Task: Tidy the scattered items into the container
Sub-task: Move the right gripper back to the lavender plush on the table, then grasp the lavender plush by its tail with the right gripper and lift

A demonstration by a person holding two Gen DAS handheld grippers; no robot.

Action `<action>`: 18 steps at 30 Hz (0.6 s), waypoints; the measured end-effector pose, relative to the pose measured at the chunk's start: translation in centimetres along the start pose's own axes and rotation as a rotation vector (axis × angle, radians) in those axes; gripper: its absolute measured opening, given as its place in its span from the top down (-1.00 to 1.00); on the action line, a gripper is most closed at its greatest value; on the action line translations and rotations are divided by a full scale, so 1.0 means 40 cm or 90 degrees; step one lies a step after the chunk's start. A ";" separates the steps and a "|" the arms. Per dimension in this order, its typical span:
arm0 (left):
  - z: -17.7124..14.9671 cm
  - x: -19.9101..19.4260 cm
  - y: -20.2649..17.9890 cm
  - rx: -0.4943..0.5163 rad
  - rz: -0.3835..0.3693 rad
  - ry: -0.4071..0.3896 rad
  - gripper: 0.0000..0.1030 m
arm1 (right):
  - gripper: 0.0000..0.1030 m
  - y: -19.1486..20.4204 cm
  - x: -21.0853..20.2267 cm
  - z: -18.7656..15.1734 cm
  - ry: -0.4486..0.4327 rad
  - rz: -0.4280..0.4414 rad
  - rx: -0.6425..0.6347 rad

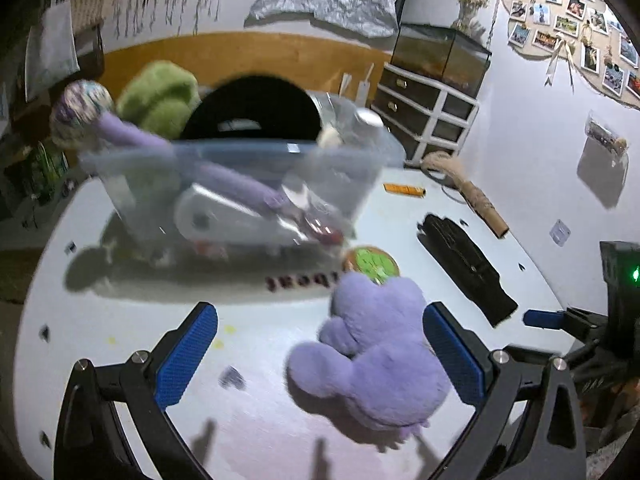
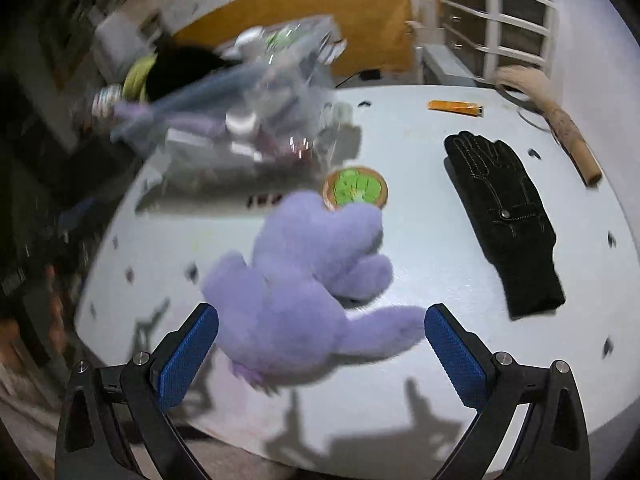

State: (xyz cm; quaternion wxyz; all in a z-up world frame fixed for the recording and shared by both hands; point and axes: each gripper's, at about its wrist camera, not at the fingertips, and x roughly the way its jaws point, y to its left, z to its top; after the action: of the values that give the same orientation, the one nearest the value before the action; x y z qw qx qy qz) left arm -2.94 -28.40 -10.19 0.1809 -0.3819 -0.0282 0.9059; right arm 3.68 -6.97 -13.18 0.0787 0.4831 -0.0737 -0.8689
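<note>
Clutter first: clear plastic storage bin (image 1: 240,184) sits at the far side of the round white table (image 1: 120,360), already stuffed with a green plush (image 1: 160,98), a black rounded item (image 1: 256,108), a long lilac plush with a patterned ball end (image 1: 132,132) and a white device (image 1: 224,216). Bin is motion-blurred in both views, contents hard to resolve further.

Loose on the table: fluffy lilac plush toy (image 2: 304,280), flat on the surface near the front edge. Round green-and-brown disc (image 2: 355,189) just behind it, touching or nearly so; cannot tell. Black knit glove (image 2: 504,220) lies well to the right, orange flat stick (image 2: 456,107) beyond it, brown rope-wrapped handle (image 2: 560,128) along the far right rim.

Left gripper (image 1: 320,354) spread wide, plush just inside its right finger, contact unclear. Right gripper (image 2: 322,354) also spread wide, plush between the blue pads (image 2: 188,360), nothing pinched.

Open room: bare tabletop left of the plush, and between plush and glove. Table edge runs close under both grippers.
</note>
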 end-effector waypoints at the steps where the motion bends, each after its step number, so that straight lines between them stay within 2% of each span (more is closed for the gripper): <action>1: -0.011 0.014 -0.014 -0.002 0.001 0.012 -1.00 | -0.88 -0.003 0.004 -0.009 0.003 -0.002 -0.023; 3: -0.027 0.034 -0.033 -0.005 0.010 0.028 -1.00 | -0.71 -0.004 0.020 -0.034 0.020 -0.013 -0.091; 5: -0.044 0.053 -0.052 -0.010 0.020 0.044 -1.00 | -0.71 -0.005 0.039 -0.056 0.041 -0.019 -0.158; 8: -0.064 0.073 -0.069 -0.019 0.037 0.060 -1.00 | -0.70 0.015 0.069 -0.101 0.049 -0.058 -0.316; 10: -0.082 0.087 -0.075 -0.029 0.049 0.072 -1.00 | -0.58 0.026 0.092 -0.134 0.055 -0.077 -0.416; 11: -0.090 0.093 -0.077 -0.033 0.053 0.077 -1.00 | -0.43 0.030 0.107 -0.149 0.062 -0.082 -0.462; 18: -0.147 0.128 -0.074 -0.066 0.093 0.109 -0.99 | -0.40 0.034 0.167 -0.179 0.059 -0.095 -0.628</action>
State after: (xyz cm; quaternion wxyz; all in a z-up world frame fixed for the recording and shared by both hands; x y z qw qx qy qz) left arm -1.20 -24.37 -17.27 0.0963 -0.4675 -0.0320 0.8782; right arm 6.39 -10.06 -22.16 0.2387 0.4307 0.3840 -0.7811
